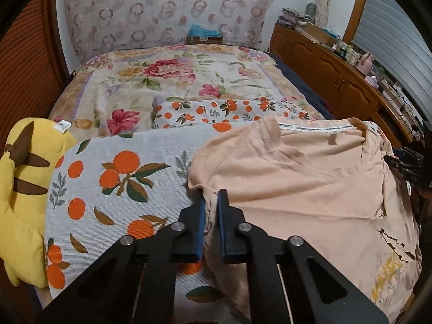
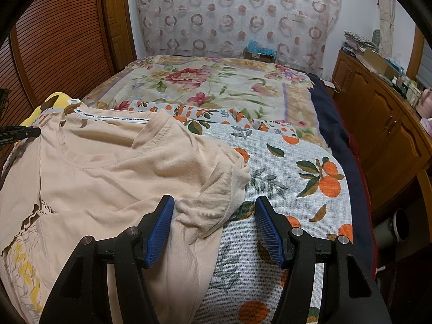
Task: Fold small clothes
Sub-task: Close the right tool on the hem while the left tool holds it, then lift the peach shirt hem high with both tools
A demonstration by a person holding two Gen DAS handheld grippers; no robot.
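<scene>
A peach T-shirt [image 1: 297, 178] lies spread on an orange-print cloth [image 1: 113, 189] at the near end of the bed, collar toward the far side. My left gripper [image 1: 211, 199] is shut on the shirt's left sleeve edge. In the right wrist view the same shirt [image 2: 108, 167] fills the left half. My right gripper [image 2: 214, 205] is open, its blue pads either side of the bunched right sleeve [image 2: 221, 189], just above the cloth [image 2: 291, 178].
A yellow plush toy [image 1: 24, 189] sits at the left edge of the bed. A floral quilt [image 1: 175, 81] covers the far bed. A wooden cabinet [image 2: 383, 124] with clutter runs along the right. A wooden door [image 2: 59, 54] stands left.
</scene>
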